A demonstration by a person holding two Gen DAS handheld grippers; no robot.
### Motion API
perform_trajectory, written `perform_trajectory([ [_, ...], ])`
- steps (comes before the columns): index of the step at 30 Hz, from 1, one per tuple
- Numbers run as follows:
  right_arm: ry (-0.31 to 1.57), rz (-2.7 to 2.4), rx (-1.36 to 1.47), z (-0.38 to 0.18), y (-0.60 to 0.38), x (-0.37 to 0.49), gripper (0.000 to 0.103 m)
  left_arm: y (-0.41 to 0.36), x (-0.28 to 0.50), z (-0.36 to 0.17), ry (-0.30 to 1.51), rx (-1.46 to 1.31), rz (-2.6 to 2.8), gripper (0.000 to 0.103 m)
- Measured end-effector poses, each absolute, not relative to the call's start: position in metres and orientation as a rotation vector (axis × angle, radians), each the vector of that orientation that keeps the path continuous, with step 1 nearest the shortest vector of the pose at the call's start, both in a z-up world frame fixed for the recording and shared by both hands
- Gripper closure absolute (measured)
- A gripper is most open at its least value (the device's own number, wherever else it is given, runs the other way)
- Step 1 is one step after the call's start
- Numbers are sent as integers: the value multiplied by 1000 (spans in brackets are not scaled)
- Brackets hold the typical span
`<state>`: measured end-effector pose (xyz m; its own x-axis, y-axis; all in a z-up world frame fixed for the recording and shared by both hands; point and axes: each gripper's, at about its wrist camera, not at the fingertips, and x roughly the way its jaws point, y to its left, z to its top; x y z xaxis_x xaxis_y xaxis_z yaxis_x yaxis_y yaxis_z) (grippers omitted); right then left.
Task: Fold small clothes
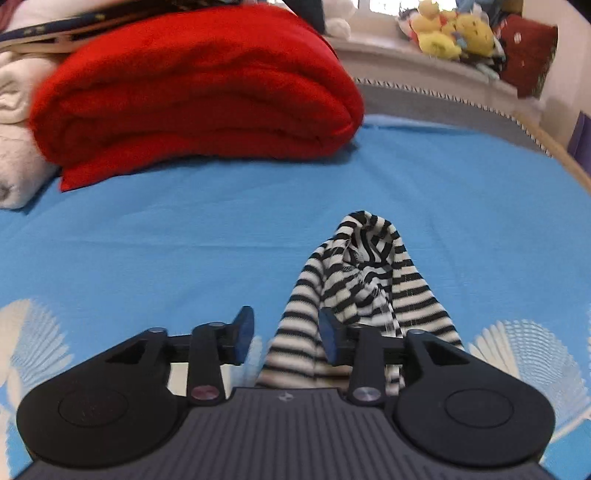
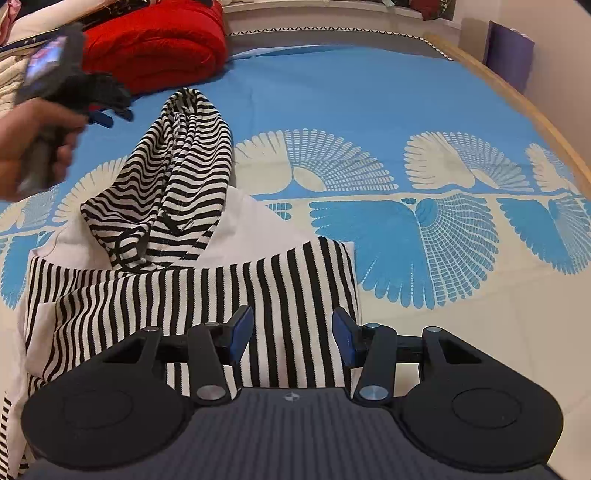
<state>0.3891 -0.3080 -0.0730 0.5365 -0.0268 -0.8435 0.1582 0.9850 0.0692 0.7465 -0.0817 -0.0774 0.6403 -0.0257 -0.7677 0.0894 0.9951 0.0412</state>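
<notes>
A small black-and-white striped garment (image 2: 177, 258) lies on the blue patterned bedsheet (image 2: 332, 92). Its body is spread flat with white fabric showing, and a bunched part (image 2: 192, 155) is heaped on top. My right gripper (image 2: 291, 332) is open just above the garment's near striped edge. My left gripper (image 1: 286, 332) is open and holds nothing; the bunched striped cloth (image 1: 365, 266) sits just ahead and to its right. The left gripper also shows in the right wrist view (image 2: 99, 110), blurred, held by a hand over the garment's far left.
A folded red blanket (image 1: 199, 96) and white towels (image 1: 14, 122) are stacked at the back left of the bed. Yellow plush toys (image 1: 450, 29) sit on a ledge behind. The bed's wooden edge (image 2: 517, 103) runs along the right.
</notes>
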Motion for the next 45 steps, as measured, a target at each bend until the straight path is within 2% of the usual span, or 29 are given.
perform_trajectory([
  [7, 997, -111, 106, -75, -311, 394, 53, -94, 795, -126, 967, 124, -21, 57],
  [9, 1017, -116, 102, -80, -315, 396, 53, -94, 799, -129, 970, 114, -37, 73],
  [10, 1017, -116, 102, -80, -315, 396, 53, -93, 797, -126, 963, 100, -52, 95],
  [11, 1017, -121, 104, -81, -317, 397, 53, -91, 790, -120, 949, 71, -76, 100],
  [16, 989, -154, 138, -73, -326, 400, 53, -93, 706, -71, 783, 164, -247, 101],
  [22, 927, -217, 235, -54, -342, 397, 53, -55, 504, -8, 613, 250, -560, 101],
  [25, 911, -228, 269, -48, -345, 395, 53, -22, 402, -7, 657, 296, -696, 101],
  [28, 867, -250, 308, -36, -347, 390, 53, 17, 346, -22, 849, 285, -701, 93],
  [31, 839, -241, 344, -29, -345, 384, 53, 47, 337, -26, 932, 200, -517, 74],
  [34, 835, -210, 358, -29, -336, 382, 54, 70, 365, -34, 1020, -75, -291, 74],
  [36, 855, -170, 401, -36, -331, 382, 73, 77, 384, -47, 1052, -256, -234, 73],
  [37, 873, -148, 421, -40, -329, 383, 75, 75, 389, -57, 1070, -324, -238, 73],
  [42, 1004, -110, 556, -74, -325, 394, 74, 43, 395, -95, 1194, -382, -231, 70],
  [45, 1107, -145, 637, -106, -324, 403, 64, 40, 399, -119, 1264, -429, -193, 70],
])
